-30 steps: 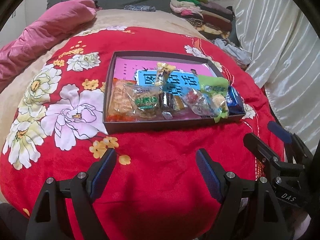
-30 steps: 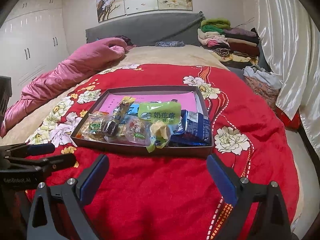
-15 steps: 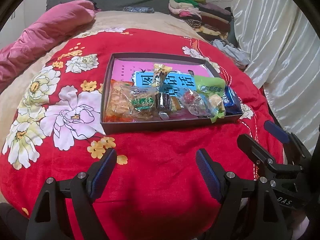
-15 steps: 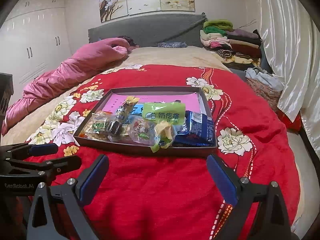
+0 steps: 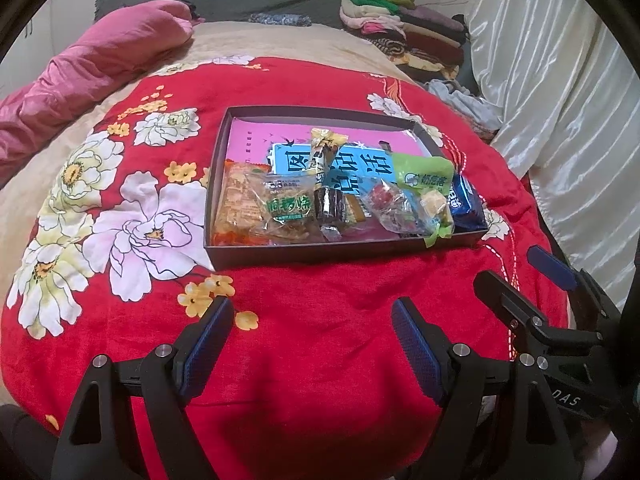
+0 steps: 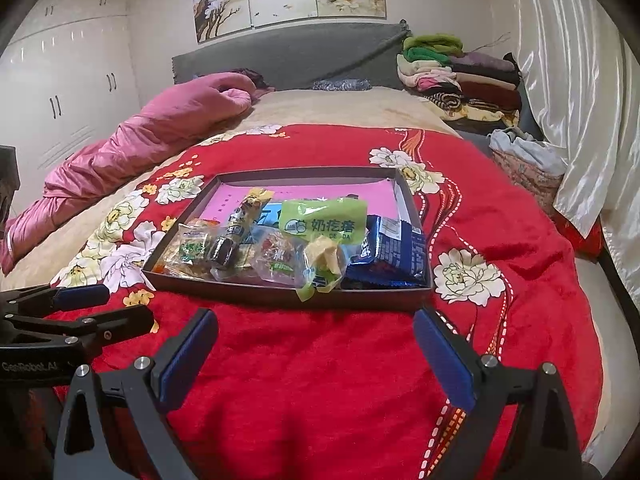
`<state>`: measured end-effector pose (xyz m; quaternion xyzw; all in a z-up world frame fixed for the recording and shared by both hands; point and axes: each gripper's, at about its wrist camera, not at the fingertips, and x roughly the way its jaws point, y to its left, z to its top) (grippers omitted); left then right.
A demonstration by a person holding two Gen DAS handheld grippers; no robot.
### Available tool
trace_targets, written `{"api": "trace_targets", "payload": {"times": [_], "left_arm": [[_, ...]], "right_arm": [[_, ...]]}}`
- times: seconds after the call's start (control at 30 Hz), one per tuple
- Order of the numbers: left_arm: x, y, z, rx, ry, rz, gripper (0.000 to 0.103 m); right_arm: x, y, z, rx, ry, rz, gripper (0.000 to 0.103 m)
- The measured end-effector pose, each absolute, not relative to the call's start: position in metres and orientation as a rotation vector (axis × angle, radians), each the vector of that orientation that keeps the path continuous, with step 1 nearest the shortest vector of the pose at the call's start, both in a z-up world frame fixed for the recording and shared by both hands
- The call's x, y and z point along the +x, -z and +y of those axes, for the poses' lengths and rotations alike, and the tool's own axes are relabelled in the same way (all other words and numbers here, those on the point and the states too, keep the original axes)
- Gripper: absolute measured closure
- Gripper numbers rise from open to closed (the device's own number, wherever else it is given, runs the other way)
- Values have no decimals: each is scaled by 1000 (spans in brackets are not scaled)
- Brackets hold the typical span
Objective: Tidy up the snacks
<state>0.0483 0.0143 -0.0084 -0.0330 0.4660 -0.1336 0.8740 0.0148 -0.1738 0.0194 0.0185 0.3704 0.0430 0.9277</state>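
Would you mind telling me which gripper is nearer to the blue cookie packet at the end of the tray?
Right. The right gripper hovers open just short of the tray, the blue cookie packet ahead. The left gripper sits open farther along, near the orange snacks' end.

Home bedroom: bed (image 6: 340, 360) with grey headboard (image 6: 288, 56), folded clothes (image 6: 460, 76) beside it, white wardrobes (image 6: 68, 80) left.

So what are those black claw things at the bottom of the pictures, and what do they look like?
They are two handheld grippers. The left gripper and the right gripper look alike: black angular frames with triangular cut-outs and silver bolts, each ending in two flat fingers faced with textured blue pads. The left gripper's body carries white lettering, seen from the right camera. No cables show.
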Motion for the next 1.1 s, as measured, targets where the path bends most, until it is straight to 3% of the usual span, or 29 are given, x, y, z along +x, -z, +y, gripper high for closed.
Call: {"api": "trace_targets", "payload": {"times": [1.1], "left_arm": [[48, 8, 15, -52, 248, 977, 21]], "right_arm": [[16, -18, -177, 40, -83, 756, 4]]}}
